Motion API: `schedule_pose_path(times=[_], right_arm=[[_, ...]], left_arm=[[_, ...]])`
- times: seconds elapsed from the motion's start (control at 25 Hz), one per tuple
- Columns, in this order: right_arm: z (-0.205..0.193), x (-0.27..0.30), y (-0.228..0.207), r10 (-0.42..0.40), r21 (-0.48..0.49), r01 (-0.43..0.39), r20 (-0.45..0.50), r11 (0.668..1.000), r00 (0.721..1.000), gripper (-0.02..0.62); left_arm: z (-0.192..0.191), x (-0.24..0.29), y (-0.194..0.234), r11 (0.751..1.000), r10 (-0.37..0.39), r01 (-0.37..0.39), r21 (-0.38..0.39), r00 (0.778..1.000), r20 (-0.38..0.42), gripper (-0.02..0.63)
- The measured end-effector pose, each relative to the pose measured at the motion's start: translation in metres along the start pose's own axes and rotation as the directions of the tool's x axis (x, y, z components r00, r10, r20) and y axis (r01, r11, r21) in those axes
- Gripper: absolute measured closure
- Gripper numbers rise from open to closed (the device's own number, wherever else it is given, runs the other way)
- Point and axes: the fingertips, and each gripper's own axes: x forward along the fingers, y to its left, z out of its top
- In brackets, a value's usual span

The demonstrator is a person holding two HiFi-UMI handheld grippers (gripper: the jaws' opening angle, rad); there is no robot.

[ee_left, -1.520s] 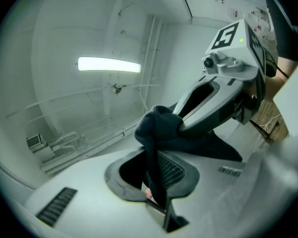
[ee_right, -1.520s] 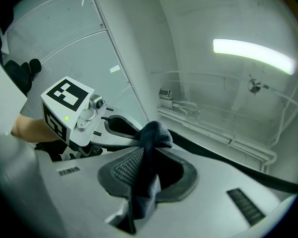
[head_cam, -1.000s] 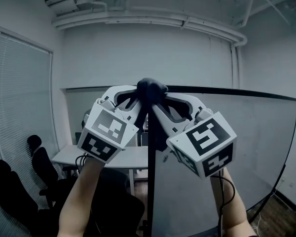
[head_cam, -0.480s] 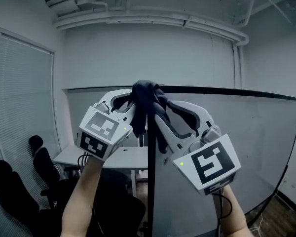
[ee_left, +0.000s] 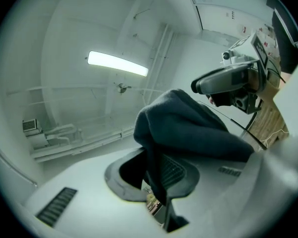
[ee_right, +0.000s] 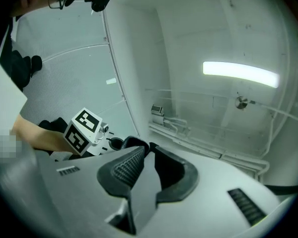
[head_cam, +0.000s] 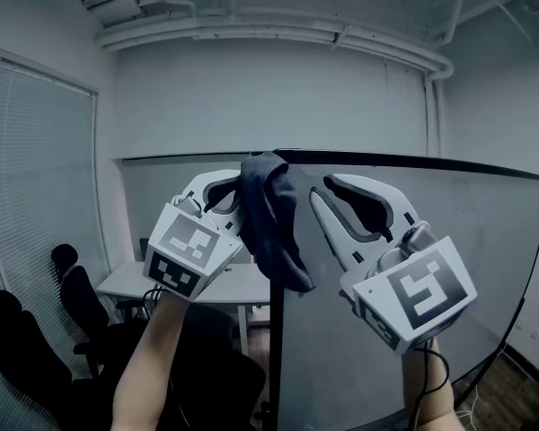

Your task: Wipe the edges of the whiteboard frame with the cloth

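1. The left claw (head_cam: 241, 187) is clenched tight on the dark cloth (head_cam: 271, 218).
2. The cloth hangs over the top corner of the whiteboard frame (head_cam: 413, 162).
3. The right claw (head_cam: 322, 196) is released and holds nothing. It is just beside the cloth, not touching it.

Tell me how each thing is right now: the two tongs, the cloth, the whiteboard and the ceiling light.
Left tongs: shut on the cloth.
Right tongs: open, empty, apart from the cloth.
Cloth: bunched, hanging down at the whiteboard's top left corner.
Whiteboard: standing upright.
Ceiling light: on.
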Motion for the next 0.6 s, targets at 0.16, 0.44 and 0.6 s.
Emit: schedule_pose_path(times=[0.16,0.44,0.6], right_arm=[[-0.021,0.006,0.025,0.082,-0.081,-0.079,0.023,0.994,0.996,0.522],[-0.039,0.017,0.048,0.114,-0.12,-0.12,-0.051,0.986,0.992,0.548],[-0.048,0.017,0.059,0.131,-0.099,-0.136,-0.054,0.986,0.99,0.546]], left_arm=[[-0.004,-0.004,-0.013,1.0,-0.021,0.021,0.016,1.0,0.002,0.566],[-0.01,-0.007,-0.03,0.999,-0.042,0.041,0.028,0.999,0.02,0.566],[-0.015,-0.011,-0.038,0.999,-0.035,0.035,0.001,0.999,0.038,0.566]])
